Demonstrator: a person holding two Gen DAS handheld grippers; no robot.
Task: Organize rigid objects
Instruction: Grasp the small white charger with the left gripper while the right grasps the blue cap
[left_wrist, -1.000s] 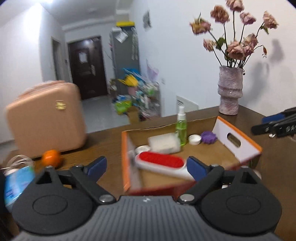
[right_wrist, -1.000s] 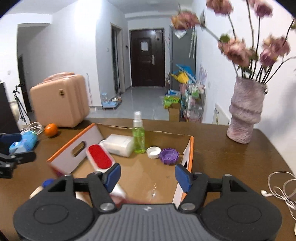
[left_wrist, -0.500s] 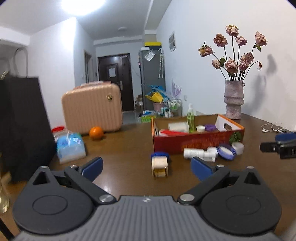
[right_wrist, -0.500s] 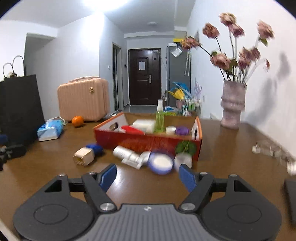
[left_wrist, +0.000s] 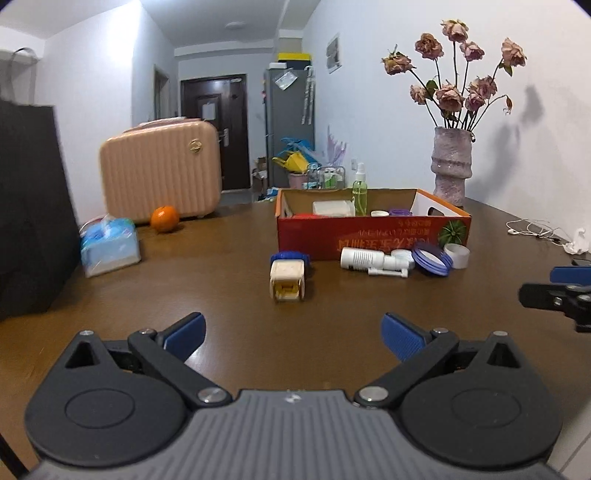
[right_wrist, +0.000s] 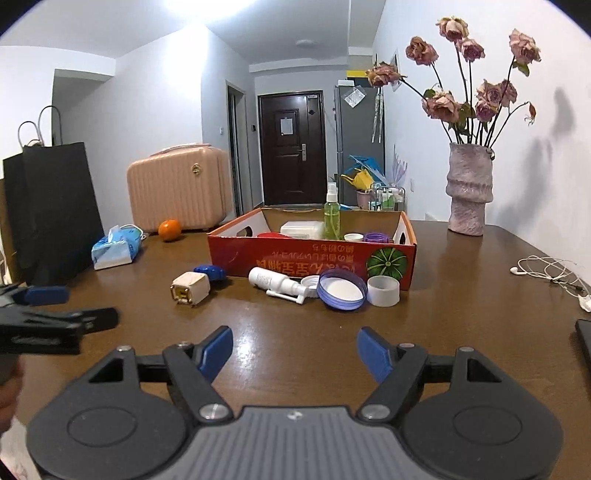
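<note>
A red cardboard box (left_wrist: 373, 236) (right_wrist: 310, 254) stands on the brown table and holds a green spray bottle (right_wrist: 331, 216), a white tub and small lids. In front of it lie a cream plug-like block (left_wrist: 287, 280) (right_wrist: 190, 288), a blue cap (right_wrist: 210, 272), a white pump bottle (left_wrist: 373, 260) (right_wrist: 277, 282), a blue-rimmed lid (right_wrist: 341, 290) and a white ring cup (right_wrist: 383, 291). My left gripper (left_wrist: 293, 338) is open and empty, well short of the block. My right gripper (right_wrist: 294, 354) is open and empty, short of the lids.
A tissue pack (left_wrist: 110, 245), an orange (left_wrist: 165, 218), a pink suitcase (left_wrist: 160, 170) and a black paper bag (right_wrist: 55, 206) stand on the left. A vase of dried roses (right_wrist: 469, 192) stands at the back right. White earphones (right_wrist: 546, 273) lie at right.
Both grippers have pulled back from above the box to low over the near table. The loose objects in front of the box have come into view. Both stay open.
</note>
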